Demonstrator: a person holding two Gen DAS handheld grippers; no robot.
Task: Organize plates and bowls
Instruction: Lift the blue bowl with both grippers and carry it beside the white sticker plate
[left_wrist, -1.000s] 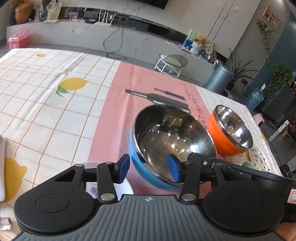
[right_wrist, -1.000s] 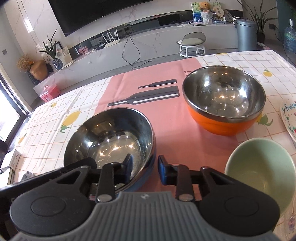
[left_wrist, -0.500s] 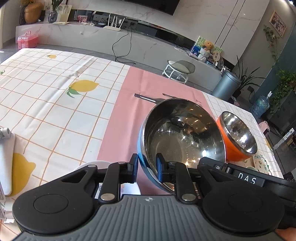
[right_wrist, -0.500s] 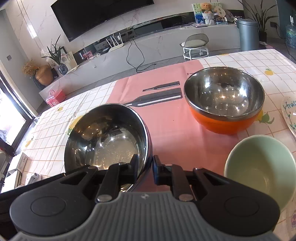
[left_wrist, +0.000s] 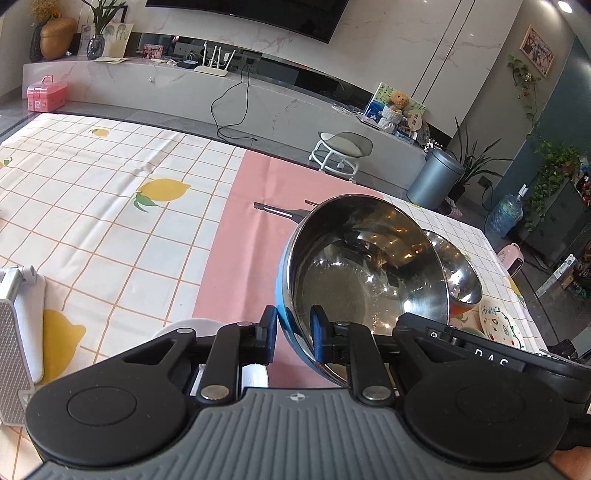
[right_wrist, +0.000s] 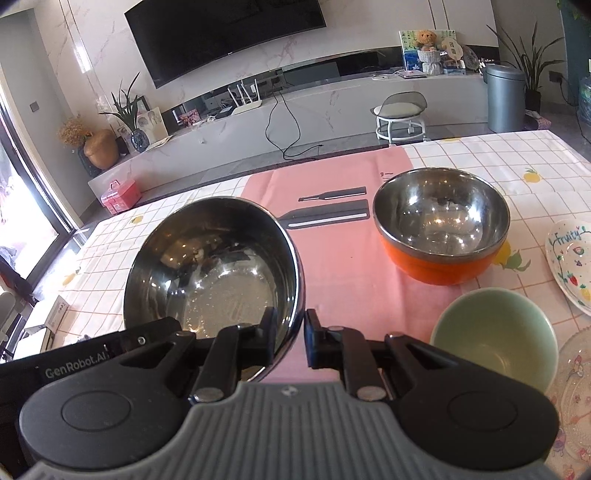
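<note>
Steel-lined blue bowl (left_wrist: 365, 280) gripped from both sides: left gripper (left_wrist: 293, 332) clamped on its near-left rim, right gripper (right_wrist: 290, 338) clamped on opposite rim. Both sets of jaws have just been closing, rim wall between pads. Bowl tilted, seemingly clear of pink cloth (right_wrist: 332, 258). Orange bowl (right_wrist: 439, 230) sits beyond and to right, mouth up, nearer right hand. Likely nesting spot. Green bowl (right_wrist: 495, 336) just beside right gripper, in path.
</note>
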